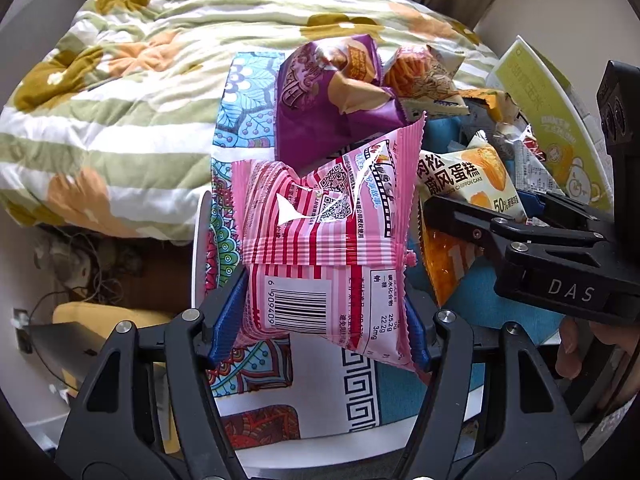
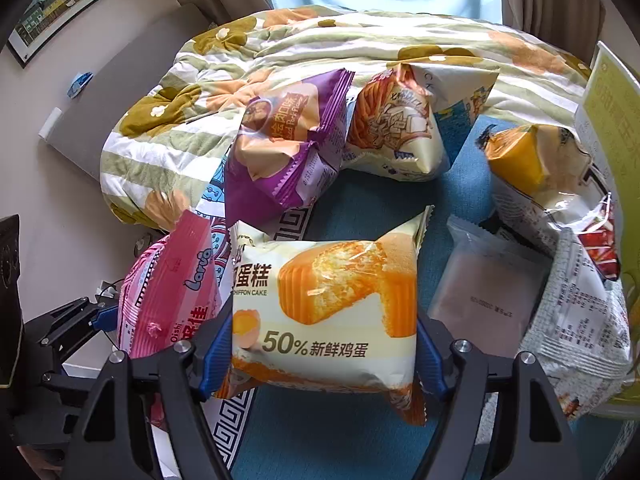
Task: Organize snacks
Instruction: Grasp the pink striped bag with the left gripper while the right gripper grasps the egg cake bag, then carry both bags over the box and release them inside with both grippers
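Two claws each hold one snack. The left claw (image 1: 320, 320) grips a pink striped packet (image 1: 328, 248) between its blue pads, barcode side facing the camera, the packet raised above the patterned cloth (image 1: 256, 364) that covers the bench. In the right wrist view the same pink packet (image 2: 168, 292) shows at the left, with the left claw's black frame behind it.

The right claw (image 2: 324, 348) clamps a cream and orange chiffon cake packet (image 2: 324, 304) across its lower half, its printed face upward, above the blue part of the cloth (image 2: 360, 448). From the left wrist view this cake packet (image 1: 468, 180) sits just right of the pink one, held by the right claw (image 1: 480, 220) coming in from the right.

Beyond both held packets lie a purple packet (image 2: 288, 152) and, just to its right, a cream packet printed with orange sticks (image 2: 404, 128), the two touching. Further right are a yellow-topped clear bag (image 2: 536, 168), a matt grey-pink sachet (image 2: 488, 280) lying flat, and a white packet with small print (image 2: 580, 320). A yellow-green box (image 1: 540, 120) stands at the far right edge. A floral quilt (image 1: 120, 100) is heaped behind the bench, against the snacks' far side.
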Demonstrator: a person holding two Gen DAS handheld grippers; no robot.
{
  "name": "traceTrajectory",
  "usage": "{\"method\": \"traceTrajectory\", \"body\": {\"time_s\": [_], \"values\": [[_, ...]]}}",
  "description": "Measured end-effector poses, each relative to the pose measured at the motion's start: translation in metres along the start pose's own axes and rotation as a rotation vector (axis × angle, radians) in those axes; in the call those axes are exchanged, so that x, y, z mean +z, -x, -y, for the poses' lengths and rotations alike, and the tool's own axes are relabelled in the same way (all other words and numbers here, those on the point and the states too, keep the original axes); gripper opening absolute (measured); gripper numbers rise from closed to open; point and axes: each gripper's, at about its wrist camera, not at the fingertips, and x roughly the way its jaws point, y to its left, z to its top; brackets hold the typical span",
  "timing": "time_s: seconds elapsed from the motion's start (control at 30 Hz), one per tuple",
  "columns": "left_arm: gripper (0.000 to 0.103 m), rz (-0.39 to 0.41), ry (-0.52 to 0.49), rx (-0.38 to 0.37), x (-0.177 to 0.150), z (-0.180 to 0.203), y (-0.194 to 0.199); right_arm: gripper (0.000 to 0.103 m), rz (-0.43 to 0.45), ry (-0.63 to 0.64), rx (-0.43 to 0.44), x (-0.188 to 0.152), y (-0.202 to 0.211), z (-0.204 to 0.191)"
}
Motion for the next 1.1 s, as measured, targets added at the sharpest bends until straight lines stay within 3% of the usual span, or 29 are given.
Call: {"method": "traceTrajectory", "body": {"time_s": [0.23, 0.57, 0.9, 1.1], "values": [[0.063, 0.070, -0.039, 0.023, 0.003, 0.033, 0.047, 0.072, 0.058, -0.022, 0.004, -0.010, 0.052, 0.009], [0.063, 0.216, -0.067, 0.023, 0.030, 0.121, 0.104, 0.072, 0.198, 0.014, 0.003, -0.013, 0.156, 0.047], [0.063, 0.310, -0.122, -0.054, 0.082, 0.249, 0.099, 0.072, 0.313, -0.016, -0.082, -0.012, 0.236, 0.158], [0.063, 0.279, -0.149, -0.096, 0.118, 0.318, 0.066, 0.072, 0.335, -0.052, -0.128, -0.003, 0.260, 0.231]]}}
